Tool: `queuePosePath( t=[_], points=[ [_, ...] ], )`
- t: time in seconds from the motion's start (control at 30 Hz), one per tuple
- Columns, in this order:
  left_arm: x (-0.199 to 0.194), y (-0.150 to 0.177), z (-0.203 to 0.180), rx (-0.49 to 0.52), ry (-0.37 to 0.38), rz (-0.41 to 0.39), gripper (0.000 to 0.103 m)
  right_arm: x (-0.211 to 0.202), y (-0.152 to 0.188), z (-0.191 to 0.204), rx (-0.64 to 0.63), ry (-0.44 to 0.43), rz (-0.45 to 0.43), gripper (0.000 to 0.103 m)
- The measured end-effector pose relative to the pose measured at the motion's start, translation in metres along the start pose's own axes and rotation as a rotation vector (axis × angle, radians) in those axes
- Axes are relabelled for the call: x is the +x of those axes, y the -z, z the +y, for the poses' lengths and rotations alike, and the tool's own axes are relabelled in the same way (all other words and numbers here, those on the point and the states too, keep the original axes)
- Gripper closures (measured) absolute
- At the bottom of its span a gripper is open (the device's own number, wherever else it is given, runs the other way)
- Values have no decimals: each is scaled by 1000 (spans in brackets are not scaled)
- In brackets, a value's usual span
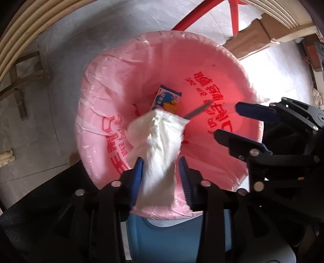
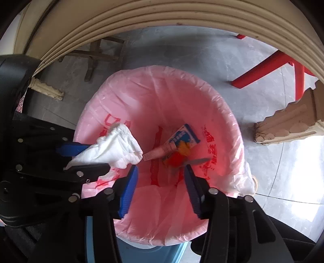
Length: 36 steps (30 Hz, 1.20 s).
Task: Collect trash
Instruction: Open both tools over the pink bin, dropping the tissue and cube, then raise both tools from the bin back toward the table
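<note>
A blue bin (image 1: 168, 238) lined with a pink plastic bag (image 1: 212, 66) printed in red stands on the floor below both grippers. My left gripper (image 1: 161, 159) points down over its near rim and is open. A crumpled white tissue (image 1: 160, 141) hangs between its fingers, against the left pad and clear of the right one. My right gripper (image 2: 161, 167) is open over the bag with nothing between its fingers. Just beyond it a thin grey stick (image 2: 199, 160) shows blurred. A blue-and-white carton (image 2: 183, 136), a pink tube (image 2: 160, 151) and an orange scrap (image 2: 183, 147) lie in the bag.
A ribbed cream table edge (image 2: 162, 18) arcs above the bin. Red chair legs (image 2: 263, 70) and a carved table foot (image 2: 287, 125) stand on the grey tiled floor (image 2: 182, 46) to the right. A dark wooden frame (image 1: 20, 81) stands at the left.
</note>
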State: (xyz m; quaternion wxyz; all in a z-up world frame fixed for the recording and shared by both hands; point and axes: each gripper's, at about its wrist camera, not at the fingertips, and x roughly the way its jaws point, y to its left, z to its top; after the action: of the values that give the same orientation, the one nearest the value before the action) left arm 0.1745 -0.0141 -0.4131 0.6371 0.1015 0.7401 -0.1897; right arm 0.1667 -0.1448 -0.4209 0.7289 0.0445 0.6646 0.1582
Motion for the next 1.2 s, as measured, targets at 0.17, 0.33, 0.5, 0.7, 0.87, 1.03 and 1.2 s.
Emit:
queuePosePath(
  t=[0.17, 0.33, 0.5, 0.7, 0.87, 1.03, 1.2],
  points=[
    [-2, -1, 1, -14, 6, -11, 57, -5, -2, -10, 43, -14, -19, 45],
    [-3, 0, 1, -20, 5, -12, 56, -6, -4, -11, 41, -10, -26, 44],
    [-5, -1, 1, -20, 2, -21, 53, -8, -4, -11, 43, -10, -33, 44],
    [-8, 0, -1, -11, -3, -32, 51, -12, -4, -12, 56, -12, -39, 44],
    [-19, 7, -1, -7, -38, -61, 50, -24, -3, -13, 57, 10, -67, 44],
    [-51, 24, -2, -6, -105, -142, 50, -47, 1, -10, 58, 43, -106, 44],
    [-106, 42, -1, -14, -151, -271, 50, -89, 2, 0, 50, 54, -182, 44]
  ],
)
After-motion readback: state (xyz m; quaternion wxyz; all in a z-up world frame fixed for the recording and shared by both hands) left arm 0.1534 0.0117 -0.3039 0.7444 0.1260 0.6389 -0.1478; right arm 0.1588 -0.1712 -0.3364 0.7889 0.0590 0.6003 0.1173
